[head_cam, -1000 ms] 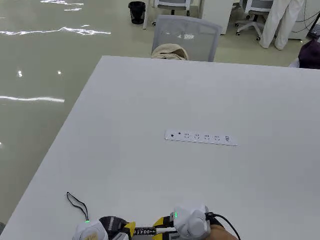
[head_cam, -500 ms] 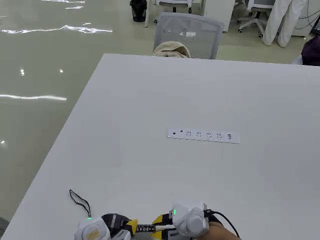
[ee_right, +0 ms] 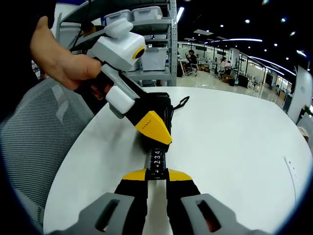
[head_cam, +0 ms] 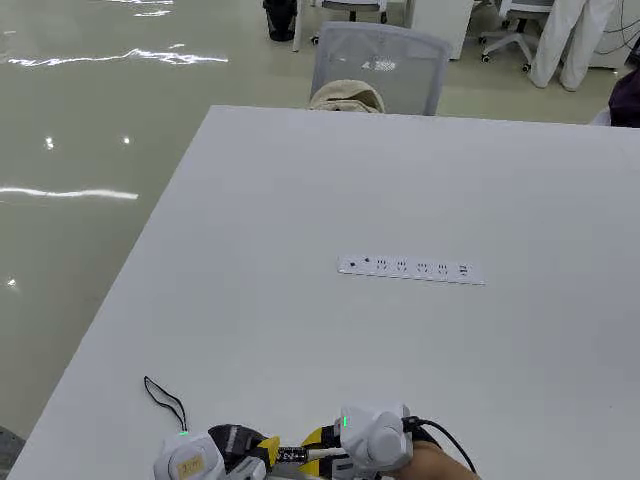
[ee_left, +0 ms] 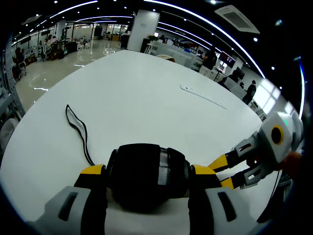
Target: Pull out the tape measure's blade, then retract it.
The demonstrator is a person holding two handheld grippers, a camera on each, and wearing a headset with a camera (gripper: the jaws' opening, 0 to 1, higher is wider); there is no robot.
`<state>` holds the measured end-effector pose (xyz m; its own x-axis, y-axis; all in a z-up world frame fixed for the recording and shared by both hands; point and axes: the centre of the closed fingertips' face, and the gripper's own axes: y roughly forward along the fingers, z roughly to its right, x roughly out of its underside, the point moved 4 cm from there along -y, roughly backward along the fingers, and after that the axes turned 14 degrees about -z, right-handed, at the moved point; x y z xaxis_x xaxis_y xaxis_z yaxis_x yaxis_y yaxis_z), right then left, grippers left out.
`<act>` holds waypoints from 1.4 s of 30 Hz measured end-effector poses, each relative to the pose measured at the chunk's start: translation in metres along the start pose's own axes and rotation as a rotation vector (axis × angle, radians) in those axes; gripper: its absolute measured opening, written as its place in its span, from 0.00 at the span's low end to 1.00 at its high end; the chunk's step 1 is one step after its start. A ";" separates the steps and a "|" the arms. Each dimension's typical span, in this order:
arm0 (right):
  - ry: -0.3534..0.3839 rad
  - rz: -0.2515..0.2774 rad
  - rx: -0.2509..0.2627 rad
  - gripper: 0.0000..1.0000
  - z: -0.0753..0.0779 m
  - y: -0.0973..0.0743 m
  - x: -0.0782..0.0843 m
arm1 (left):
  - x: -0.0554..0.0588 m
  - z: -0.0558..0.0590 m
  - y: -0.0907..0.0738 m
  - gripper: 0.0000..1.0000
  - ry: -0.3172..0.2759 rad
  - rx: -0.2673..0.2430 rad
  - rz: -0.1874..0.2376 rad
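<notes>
**Item: tape measure** (ee_left: 146, 169). Black, squat case lying on the white table (head_cam: 300, 200), at the bottom edge of the head view, left of centre. In the left gripper view it sits low and central.

**Hold on the case:** my left gripper (ee_left: 146, 171) is clamped across it, one yellow pad on each flank.

**Blade** (ee_right: 156, 159): a short length is drawn out, printed 2, 3, 4, running up the middle of the right gripper view from my pads to the case.

**Hold on the blade:** my right gripper (ee_right: 156, 174) is pinched tight on the free end.

**Handling, my estimate:**
- The case looks rigid and fairly light. Its smooth shell could skate between the pads, so the broad flanks are the place to grip it.
- The blade should be thin spring steel. I expect it to stay stiff on a straight pull, kink if bent sideways, and tug back toward the case all the way.
- The tip is where to take it, pulling in line with the mouth. Retraction wants a guided return, not a snap.

**Strap** (ee_left: 78, 129): thin black loop trailing from the case, slack on the table, upper left of the case in the left gripper view.

**Surroundings:**
- White power strip (head_cam: 411, 270), mid-frame in the head view and well apart from the work.
- Grey mesh chair (head_cam: 378, 70) at the table's far edge, top centre.
</notes>
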<state>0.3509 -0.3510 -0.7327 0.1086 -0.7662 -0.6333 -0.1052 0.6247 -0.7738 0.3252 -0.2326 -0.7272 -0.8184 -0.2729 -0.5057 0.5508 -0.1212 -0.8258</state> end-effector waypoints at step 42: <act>0.003 0.007 -0.001 0.12 0.000 0.022 -0.018 | 0.000 -0.001 0.001 0.65 0.002 0.007 -0.011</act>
<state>0.3468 -0.3235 -0.7382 0.1050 -0.7619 -0.6391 -0.1069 0.6303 -0.7690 0.3252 -0.2319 -0.7280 -0.8245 -0.2700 -0.4972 0.5431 -0.1311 -0.8294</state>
